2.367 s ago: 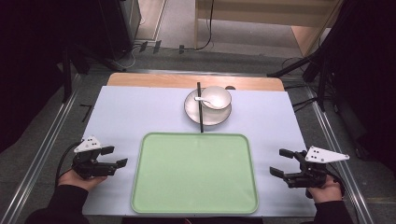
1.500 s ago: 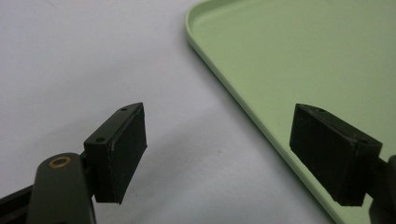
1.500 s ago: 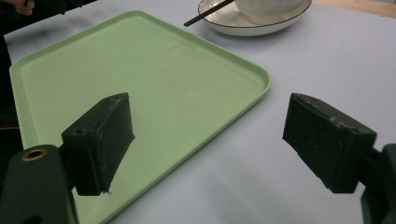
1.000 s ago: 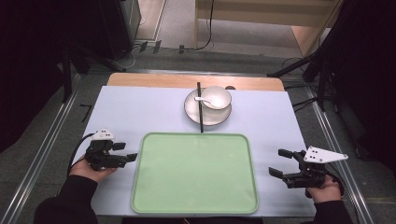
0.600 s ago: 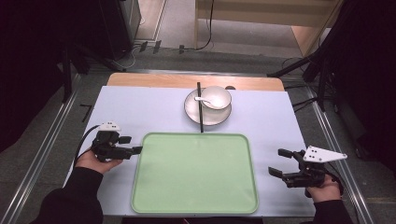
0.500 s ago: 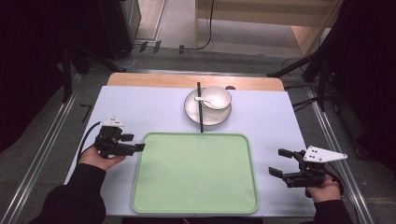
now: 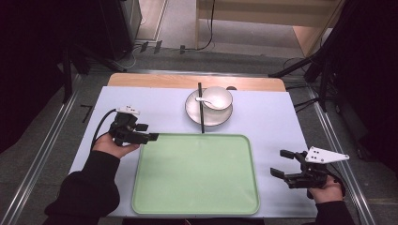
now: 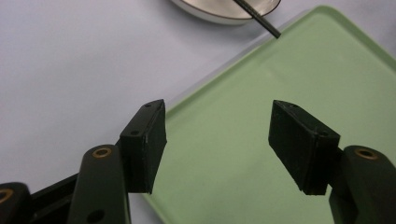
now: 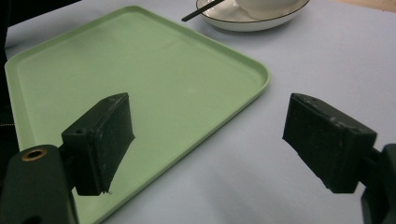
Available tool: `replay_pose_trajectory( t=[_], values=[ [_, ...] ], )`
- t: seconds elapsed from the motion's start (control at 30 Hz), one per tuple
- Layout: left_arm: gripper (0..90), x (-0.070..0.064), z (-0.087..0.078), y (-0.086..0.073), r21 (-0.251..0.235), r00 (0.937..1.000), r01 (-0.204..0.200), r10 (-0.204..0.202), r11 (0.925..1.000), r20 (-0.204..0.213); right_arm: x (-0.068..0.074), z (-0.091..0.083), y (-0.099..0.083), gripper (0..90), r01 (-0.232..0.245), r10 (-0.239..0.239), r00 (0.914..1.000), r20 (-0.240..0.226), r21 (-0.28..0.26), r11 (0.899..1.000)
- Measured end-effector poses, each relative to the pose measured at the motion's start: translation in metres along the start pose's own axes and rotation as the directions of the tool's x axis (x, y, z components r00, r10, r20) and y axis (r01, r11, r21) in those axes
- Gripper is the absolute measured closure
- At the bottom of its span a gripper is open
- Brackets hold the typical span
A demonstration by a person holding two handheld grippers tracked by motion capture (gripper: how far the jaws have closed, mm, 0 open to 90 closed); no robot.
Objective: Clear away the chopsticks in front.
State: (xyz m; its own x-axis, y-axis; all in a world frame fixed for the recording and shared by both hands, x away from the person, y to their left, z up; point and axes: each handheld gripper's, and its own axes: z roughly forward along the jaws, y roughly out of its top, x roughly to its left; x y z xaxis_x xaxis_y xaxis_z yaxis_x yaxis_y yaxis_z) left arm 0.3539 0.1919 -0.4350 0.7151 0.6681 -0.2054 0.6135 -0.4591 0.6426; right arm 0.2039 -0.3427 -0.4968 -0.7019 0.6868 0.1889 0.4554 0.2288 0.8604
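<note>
Since a moment ago, my left tongs point(image 7: 149, 137) have moved up and in to the tray's point(image 7: 197, 187) corner at 10 o'clock. Their jaws are wide and hold nothing, with the tray's edge between them. My right tongs point(image 7: 280, 164) wait at 4 o'clock on the table point(image 7: 263, 117), wide and empty too. At 12 o'clock sits a plate point(image 7: 193, 112) with a bowl point(image 7: 220, 96).
</note>
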Motion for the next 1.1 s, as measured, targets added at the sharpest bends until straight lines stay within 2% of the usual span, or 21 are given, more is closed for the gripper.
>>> replay_pose_trajectory(
  t=[0.37,0.43,0.57,0.77,0.9,1.0,1.1],
  values=[
    [37.1,0.0,0.023,0.038,-0.01,0.9998,0.021,-0.021,0.9997,-0.006,0.0,0.002,0.001,16.5,0.008,-0.008,1.0,-0.004,0.005,1.0],
    [38.9,0.0,0.027,0.044,-0.016,0.9997,0.023,-0.023,0.9996,-0.005,0.0,0.002,0.001,16.5,0.008,-0.008,1.0,-0.002,0.001,1.0],
    [38.1,-0.002,0.034,0.052,-0.032,0.9996,0.025,-0.025,0.9992,-0.013,0.0,0.001,0.001,16.5,0.008,-0.008,1.0,0.003,0.0,1.0],
    [37.8,-0.009,0.049,0.067,-0.017,0.9991,0.023,-0.024,0.9996,-0.034,0.0,0.003,0.002,16.5,0.011,-0.011,0.9999,-0.002,0.0,1.0],
    [38.0,-0.016,0.062,0.08,-0.032,0.9969,0.011,-0.013,0.9994,-0.077,0.0,0.003,0.002,16.6,0.009,-0.009,1.0,-0.001,0.003,1.0],
    [37.9,-0.019,0.071,0.088,-0.019,0.9976,0.019,-0.021,0.9996,-0.067,0.0,0.003,0.002,16.5,0.009,-0.009,1.0,-0.001,0.002,1.0],
    [38.0,-0.019,0.077,0.091,-0.029,0.9976,0.036,-0.038,0.9989,-0.059,0.0,0.003,0.001,16.6,0.011,-0.011,0.9999,-0.001,0.002,1.0]
  ],
)
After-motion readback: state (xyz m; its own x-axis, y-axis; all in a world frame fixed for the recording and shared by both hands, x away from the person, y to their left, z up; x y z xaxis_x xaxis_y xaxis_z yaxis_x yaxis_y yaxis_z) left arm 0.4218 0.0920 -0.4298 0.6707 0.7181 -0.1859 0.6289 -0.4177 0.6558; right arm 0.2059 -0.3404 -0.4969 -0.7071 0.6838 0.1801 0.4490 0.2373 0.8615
